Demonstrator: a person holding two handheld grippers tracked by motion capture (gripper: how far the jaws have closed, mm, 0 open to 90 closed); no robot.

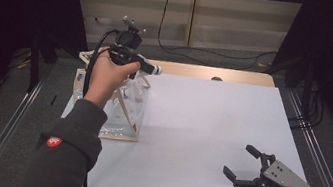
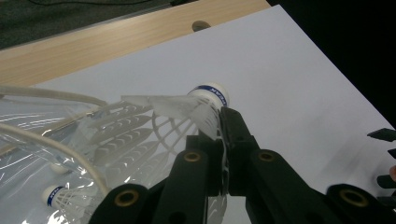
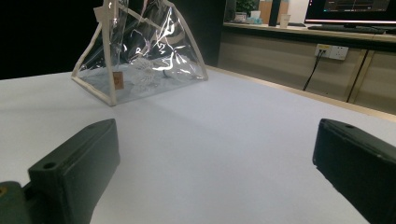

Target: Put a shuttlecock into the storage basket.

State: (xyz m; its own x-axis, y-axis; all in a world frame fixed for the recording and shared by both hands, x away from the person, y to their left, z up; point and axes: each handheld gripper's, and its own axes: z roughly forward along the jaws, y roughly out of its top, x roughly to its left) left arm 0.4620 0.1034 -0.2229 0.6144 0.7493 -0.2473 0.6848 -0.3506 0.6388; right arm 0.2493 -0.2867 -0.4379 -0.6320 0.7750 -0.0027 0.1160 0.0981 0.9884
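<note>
Upper left of the high view, the left tongs clench a shuttlecock above the clear bag — the right tongs, released, rest lower right on the tabletop.
</note>
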